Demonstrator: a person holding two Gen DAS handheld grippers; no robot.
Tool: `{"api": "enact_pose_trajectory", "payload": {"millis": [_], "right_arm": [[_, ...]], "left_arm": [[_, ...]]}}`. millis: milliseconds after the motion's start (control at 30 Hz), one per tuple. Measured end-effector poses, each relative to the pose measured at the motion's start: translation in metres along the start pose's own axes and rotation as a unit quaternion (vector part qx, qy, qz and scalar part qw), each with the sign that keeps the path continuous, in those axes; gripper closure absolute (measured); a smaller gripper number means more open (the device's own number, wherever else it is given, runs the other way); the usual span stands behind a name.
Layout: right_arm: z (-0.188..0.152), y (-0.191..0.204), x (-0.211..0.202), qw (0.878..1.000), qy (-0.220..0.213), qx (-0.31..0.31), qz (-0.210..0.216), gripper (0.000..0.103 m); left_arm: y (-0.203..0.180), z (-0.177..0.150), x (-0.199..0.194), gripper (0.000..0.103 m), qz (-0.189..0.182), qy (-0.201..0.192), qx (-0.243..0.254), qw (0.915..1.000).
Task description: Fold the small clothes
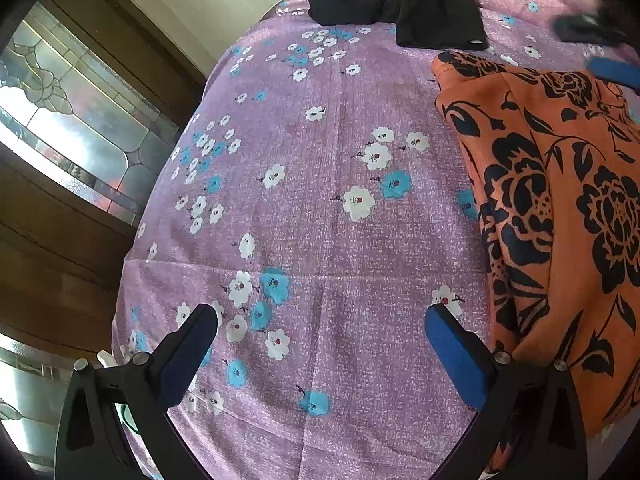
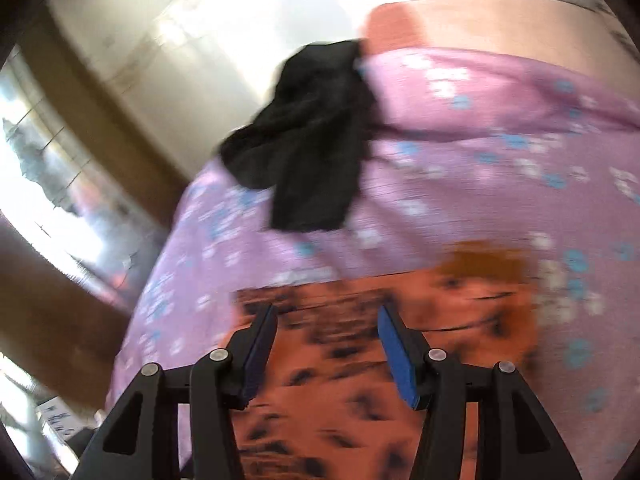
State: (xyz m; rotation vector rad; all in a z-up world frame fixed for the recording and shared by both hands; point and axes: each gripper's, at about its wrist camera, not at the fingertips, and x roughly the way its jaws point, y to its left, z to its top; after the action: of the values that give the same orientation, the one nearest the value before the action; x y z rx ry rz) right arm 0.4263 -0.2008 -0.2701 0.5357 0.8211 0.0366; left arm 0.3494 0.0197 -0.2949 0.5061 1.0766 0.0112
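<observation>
Coming into view on the left wrist camera is the left gripper [image 1: 322, 320], and it is showing two matte black angular fingers [image 1: 188, 344], each one wearing a flat royal-blue pad on its inner face. Round silver pin heads are glinting at the linkage joints, two on each side, and long tapered cut-outs are running down the outer black arms. Over on the right wrist camera, the right gripper [image 2: 327, 312] is displaying the same build: black hinged links, blue pads [image 2: 394, 354] with squared edges, silver pins catching the light, tapered slots in the outer struts. The picture there is smearing with blur.
</observation>
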Motion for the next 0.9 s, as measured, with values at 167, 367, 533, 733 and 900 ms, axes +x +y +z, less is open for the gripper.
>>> {"api": "enact_pose_trajectory", "payload": {"millis": [167,367,533,733,900], "right_arm": [[-0.013,0.010,0.065,0.996,0.080,0.021,-0.017,0.047],[-0.019,0.006,0.052,0.998,0.047,0.029,0.000,0.047],[-0.030,-0.011,-0.011,0.999,0.018,0.039,0.029,0.047],[-0.061,-0.025,-0.087,1.000,-0.001,0.007,0.009,0.047],[-0.111,-0.044,-0.089,0.999,0.047,-0.005,-0.015,0.047]], "left_arm": [[0.000,0.000,0.003,0.000,-0.006,0.003,-0.001,1.0000],[0.001,0.002,0.003,0.000,0.000,0.000,0.005,1.0000],[0.001,0.001,0.002,0.000,0.001,-0.001,0.002,1.0000],[0.003,-0.001,0.003,0.000,-0.004,0.001,-0.006,1.0000],[0.003,-0.001,0.004,0.000,-0.006,0.000,-0.008,1.0000]]}}
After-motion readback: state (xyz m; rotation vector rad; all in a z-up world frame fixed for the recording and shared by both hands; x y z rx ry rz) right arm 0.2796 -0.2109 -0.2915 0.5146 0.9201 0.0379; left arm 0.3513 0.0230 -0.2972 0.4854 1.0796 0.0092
